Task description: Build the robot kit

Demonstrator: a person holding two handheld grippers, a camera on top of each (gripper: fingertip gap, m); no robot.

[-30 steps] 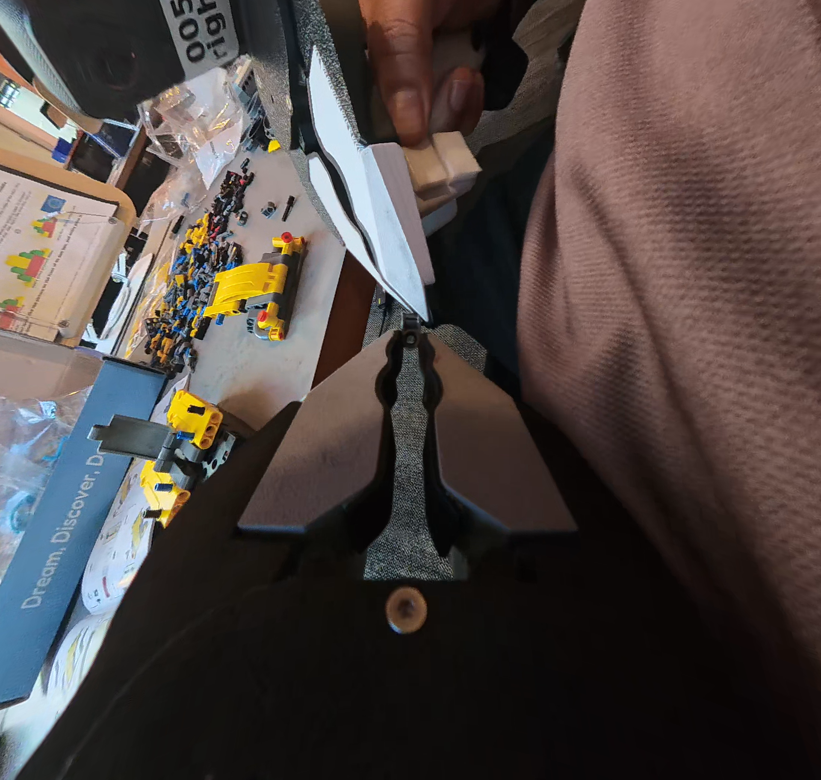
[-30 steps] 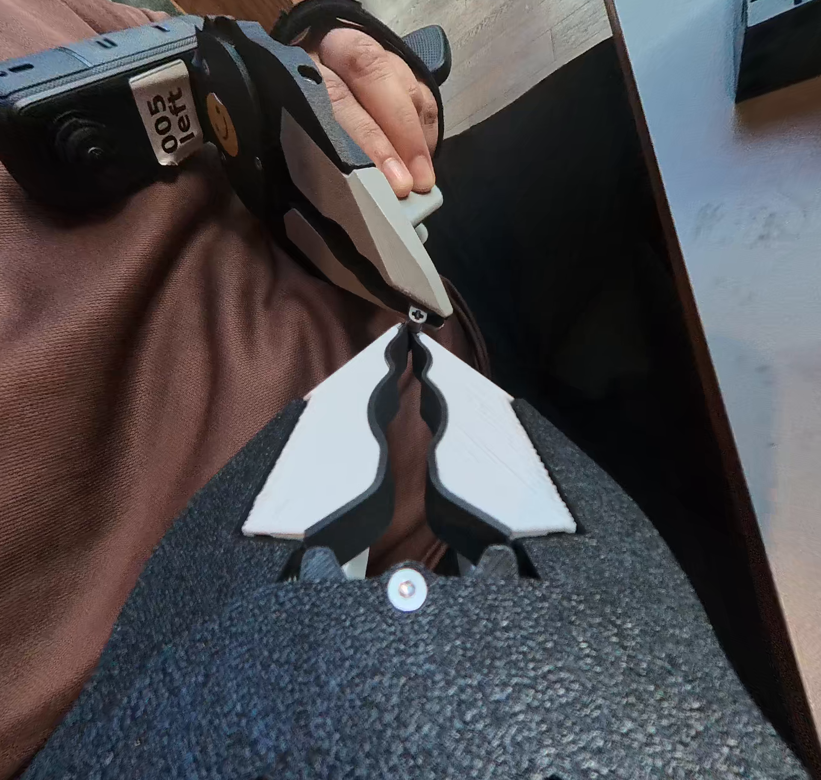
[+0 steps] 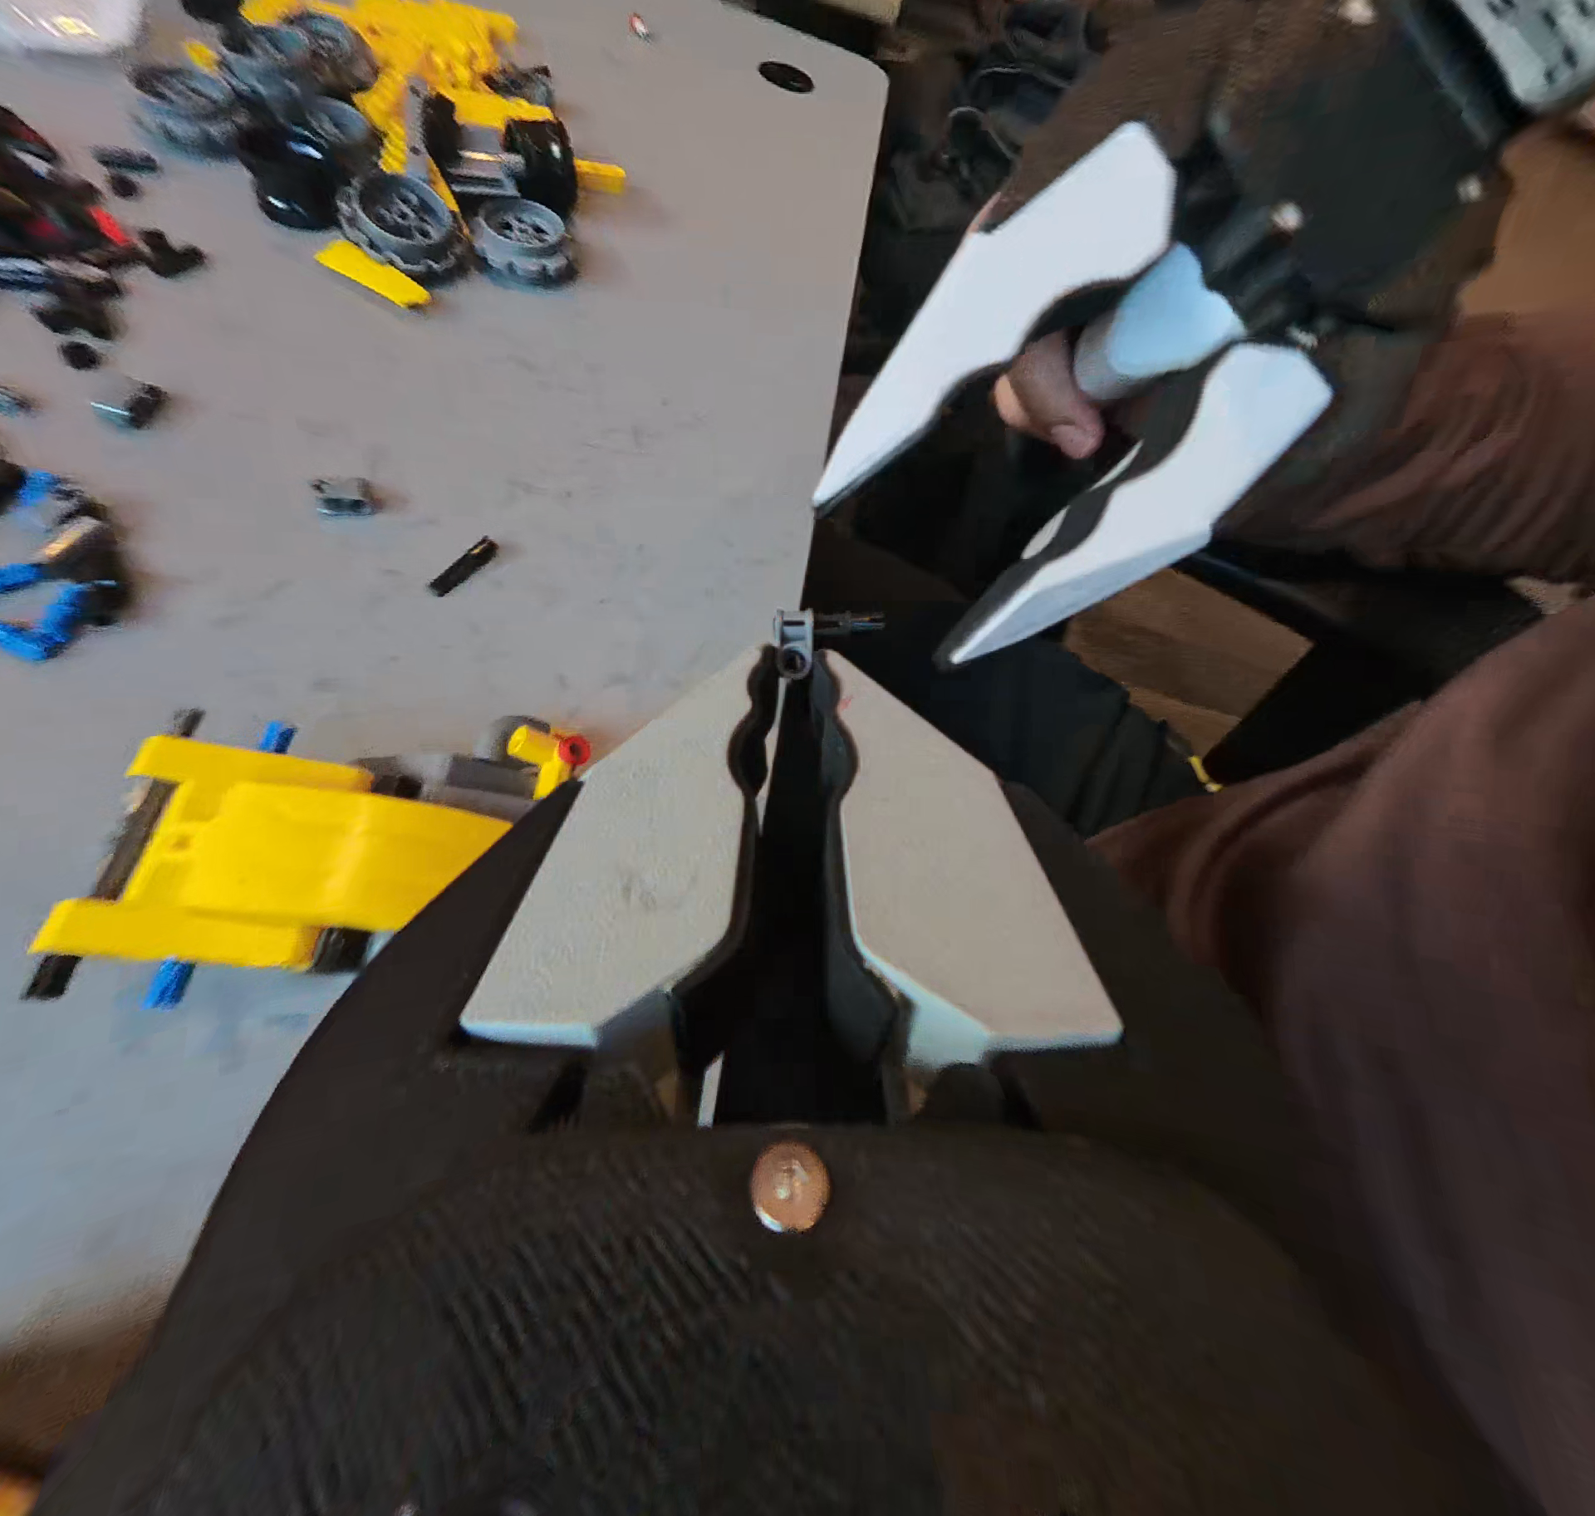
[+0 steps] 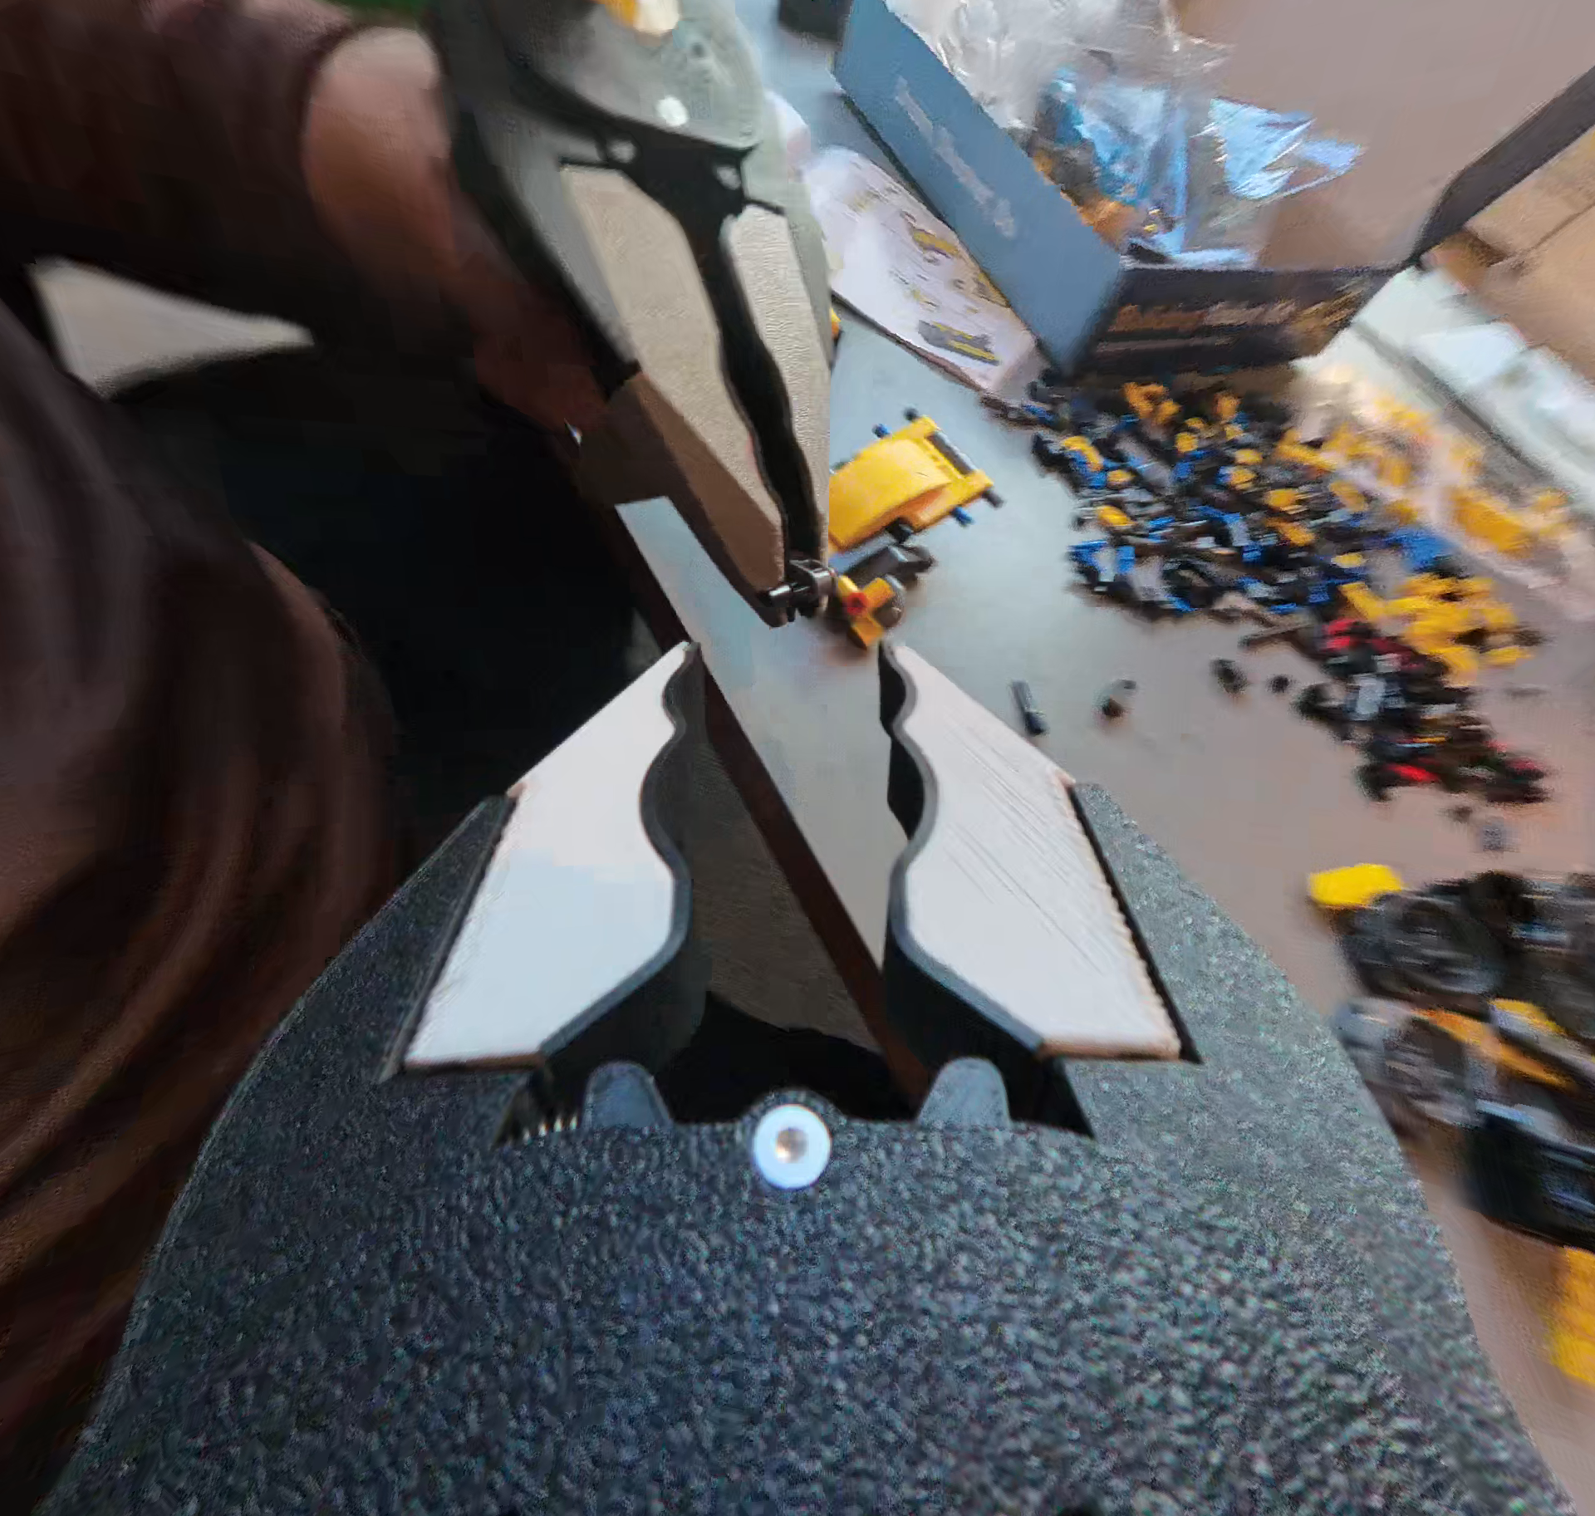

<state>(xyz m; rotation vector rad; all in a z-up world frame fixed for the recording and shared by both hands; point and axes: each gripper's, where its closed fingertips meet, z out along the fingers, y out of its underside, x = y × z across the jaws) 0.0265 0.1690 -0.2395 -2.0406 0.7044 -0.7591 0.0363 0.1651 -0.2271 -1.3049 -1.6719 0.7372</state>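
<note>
My left gripper (image 3: 792, 656) is shut on a small grey connector with a black pin (image 3: 807, 630) sticking out to the right, held just past the table's near edge. The right wrist view shows the same gripper (image 4: 803, 564) from the side, with the connector (image 4: 798, 590) at its tip. My right gripper (image 4: 790, 650) is open and empty, its tips a short way from the connector. It also shows in the left wrist view (image 3: 880, 581), to the right of the connector. A yellow and grey brick assembly (image 3: 259, 862) lies on the grey table (image 3: 604, 439), left of my left gripper.
Wheels and yellow parts (image 3: 406, 214) lie at the far side, and a loose black pin (image 3: 463, 567) nearer. A spread of small blue, yellow and black parts (image 4: 1295, 542), an open dark box (image 4: 992, 206), plastic bags (image 4: 1122, 76) and a booklet (image 4: 915, 266) are on the table. A person's brown sleeve (image 3: 1381, 957) is close.
Both grippers have swung up from the person's lap to the table edge. The right gripper has opened and drawn back from the connector, which the left still holds.
</note>
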